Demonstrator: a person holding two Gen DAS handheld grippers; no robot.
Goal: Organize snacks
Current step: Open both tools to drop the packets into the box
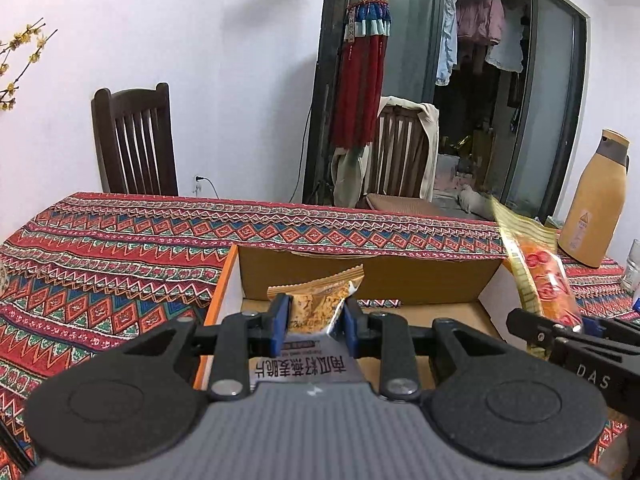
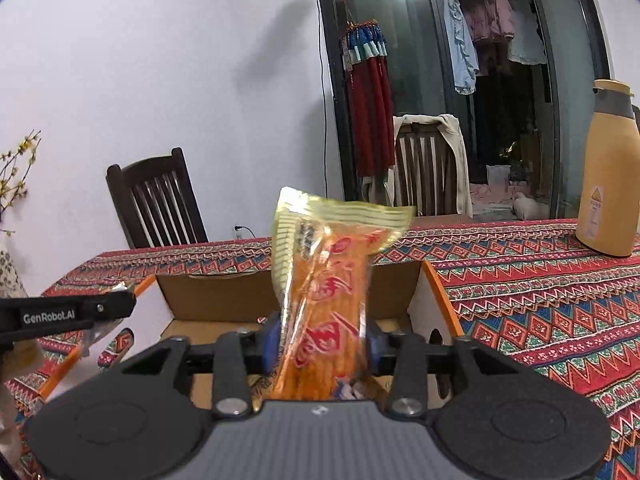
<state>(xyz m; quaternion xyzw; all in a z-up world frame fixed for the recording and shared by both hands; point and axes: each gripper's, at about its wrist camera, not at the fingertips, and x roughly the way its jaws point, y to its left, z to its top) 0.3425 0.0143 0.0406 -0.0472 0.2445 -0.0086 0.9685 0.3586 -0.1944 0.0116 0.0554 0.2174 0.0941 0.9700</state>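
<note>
Placement step under way: left claw (image 1: 315, 316) clamps oat-crisp packet (image 1: 320, 300), right claw (image 2: 320, 344) clamps orange snack bag (image 2: 328, 288), both above cardboard box (image 1: 372, 276); next, lower and release inside.

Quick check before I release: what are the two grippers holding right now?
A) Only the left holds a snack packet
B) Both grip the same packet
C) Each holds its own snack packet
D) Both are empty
C: the left gripper is closed on the oat crisp packet, the right gripper on the orange snack packet, both over the cardboard box.
</note>
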